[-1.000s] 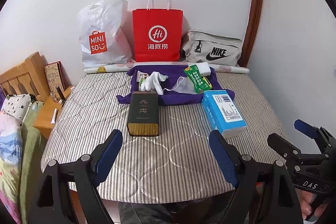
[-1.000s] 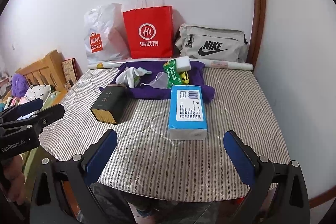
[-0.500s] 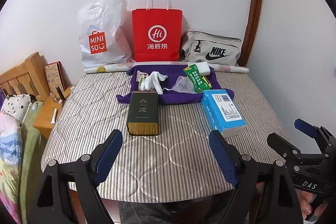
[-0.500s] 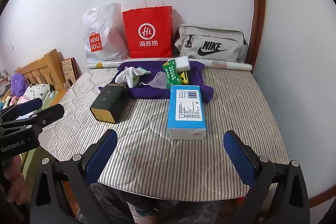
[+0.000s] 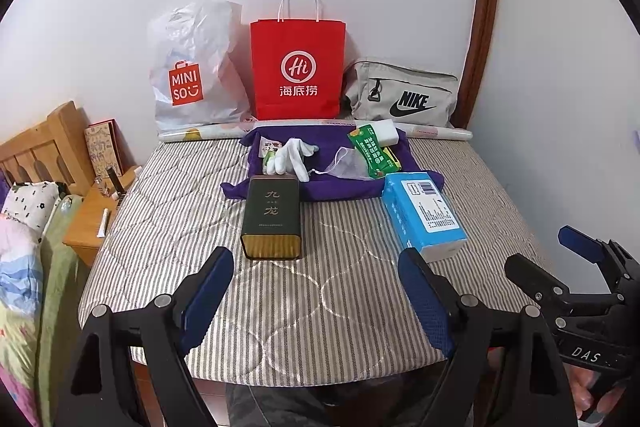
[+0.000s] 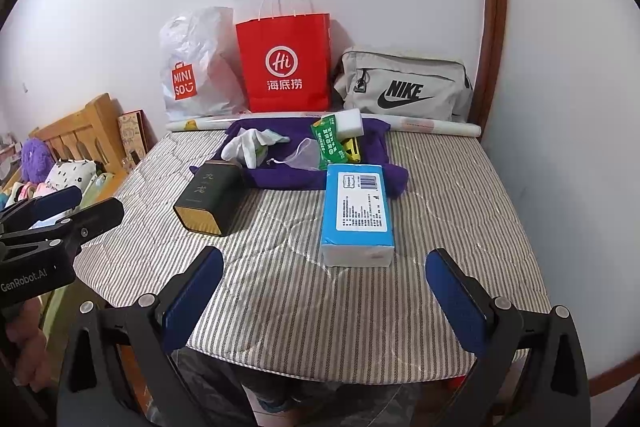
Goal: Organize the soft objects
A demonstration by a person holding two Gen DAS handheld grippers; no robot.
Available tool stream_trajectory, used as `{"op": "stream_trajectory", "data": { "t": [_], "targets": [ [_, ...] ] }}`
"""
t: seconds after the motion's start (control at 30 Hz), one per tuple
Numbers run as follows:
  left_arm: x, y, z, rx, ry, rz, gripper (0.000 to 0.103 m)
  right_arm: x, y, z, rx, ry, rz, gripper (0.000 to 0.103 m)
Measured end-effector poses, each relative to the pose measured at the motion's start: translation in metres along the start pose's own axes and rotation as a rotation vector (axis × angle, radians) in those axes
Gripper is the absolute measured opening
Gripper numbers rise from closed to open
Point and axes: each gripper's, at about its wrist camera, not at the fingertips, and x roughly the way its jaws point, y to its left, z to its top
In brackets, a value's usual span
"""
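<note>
A purple cloth (image 5: 340,183) (image 6: 280,175) lies at the far middle of the striped table (image 5: 320,287). On it are white gloves (image 5: 292,155) (image 6: 248,145), a clear mesh pouch (image 5: 348,165) (image 6: 302,157), a green packet (image 5: 370,151) (image 6: 330,143) and a white sponge (image 5: 386,131) (image 6: 348,121). A blue tissue pack (image 5: 424,215) (image 6: 358,211) and a dark tin (image 5: 272,215) (image 6: 210,197) lie in front of the cloth. My left gripper (image 5: 316,291) and right gripper (image 6: 324,291) are open and empty over the table's near edge.
A white Miniso bag (image 5: 192,71), a red paper bag (image 5: 298,67) and a grey Nike bag (image 5: 404,95) stand against the back wall behind a paper roll (image 5: 208,133). A wooden headboard (image 5: 36,147) and bedding are at the left. A wall is close on the right.
</note>
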Motion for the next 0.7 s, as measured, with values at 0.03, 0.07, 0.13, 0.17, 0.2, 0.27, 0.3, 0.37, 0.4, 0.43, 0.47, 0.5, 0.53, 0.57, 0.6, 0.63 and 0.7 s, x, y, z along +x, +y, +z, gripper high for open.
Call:
{"op": "stream_trajectory", "data": {
  "t": [0.03, 0.07, 0.13, 0.17, 0.2, 0.27, 0.3, 0.37, 0.4, 0.43, 0.47, 0.5, 0.53, 0.57, 0.6, 0.63, 0.7],
  "targets": [
    [0.0000, -0.0003, 0.0001, 0.000, 0.001, -0.002, 0.083, 0.0000, 0.0000, 0.0001, 0.000, 0.000, 0.000, 0.100],
    [-0.0002, -0.0006, -0.0003, -0.001, 0.000, -0.003, 0.083, -0.0002, 0.0001, 0.0002, -0.002, -0.002, 0.000, 0.100],
    [0.0006, -0.0010, 0.0000, 0.000, 0.001, 0.000, 0.083, -0.0004, 0.0003, 0.0003, -0.002, -0.002, 0.000, 0.100],
    [0.0003, -0.0009, -0.0001, -0.001, 0.002, 0.002, 0.083, -0.0004, 0.0003, 0.0002, -0.001, -0.002, 0.000, 0.100],
    [-0.0002, -0.0011, -0.0007, -0.002, 0.002, 0.003, 0.083, -0.0004, 0.0002, 0.0001, -0.001, -0.003, 0.000, 0.100],
    [-0.0004, -0.0010, -0.0005, -0.002, 0.001, 0.002, 0.083, -0.0002, 0.0002, 0.0001, -0.002, -0.002, -0.001, 0.100],
    [-0.0003, -0.0010, -0.0005, -0.002, 0.002, 0.003, 0.083, -0.0002, 0.0002, 0.0002, -0.002, -0.002, -0.001, 0.100],
    [-0.0001, -0.0006, -0.0002, -0.002, 0.001, 0.003, 0.083, -0.0005, -0.0002, 0.0009, -0.001, -0.002, 0.000, 0.100],
    [0.0003, -0.0005, 0.0003, -0.002, 0.001, 0.001, 0.083, -0.0005, 0.0000, 0.0008, -0.002, -0.002, -0.001, 0.100],
    [0.0004, -0.0002, 0.0005, -0.002, 0.002, 0.002, 0.083, -0.0005, -0.0001, 0.0007, -0.003, -0.002, -0.002, 0.100],
    [-0.0002, -0.0008, -0.0002, -0.002, 0.001, 0.004, 0.083, -0.0004, 0.0000, 0.0007, -0.003, -0.002, -0.002, 0.100],
    [0.0001, -0.0006, 0.0002, -0.001, 0.001, 0.004, 0.083, -0.0005, 0.0000, 0.0006, -0.003, -0.002, -0.001, 0.100],
    [0.0004, -0.0003, 0.0003, -0.002, 0.002, 0.004, 0.083, -0.0006, 0.0001, 0.0005, -0.003, -0.002, -0.001, 0.100],
    [-0.0003, -0.0007, -0.0001, -0.003, 0.002, 0.004, 0.083, -0.0006, 0.0002, 0.0004, -0.003, -0.002, -0.002, 0.100],
    [-0.0002, -0.0005, 0.0001, -0.003, 0.002, 0.005, 0.083, -0.0006, 0.0002, 0.0004, -0.004, -0.003, -0.002, 0.100],
    [-0.0002, -0.0005, 0.0006, -0.001, 0.001, 0.009, 0.083, -0.0004, 0.0001, 0.0004, -0.004, -0.003, -0.001, 0.100],
    [-0.0016, -0.0009, 0.0003, -0.001, -0.001, 0.009, 0.083, -0.0006, 0.0005, 0.0001, -0.004, -0.003, -0.002, 0.100]
  ]
}}
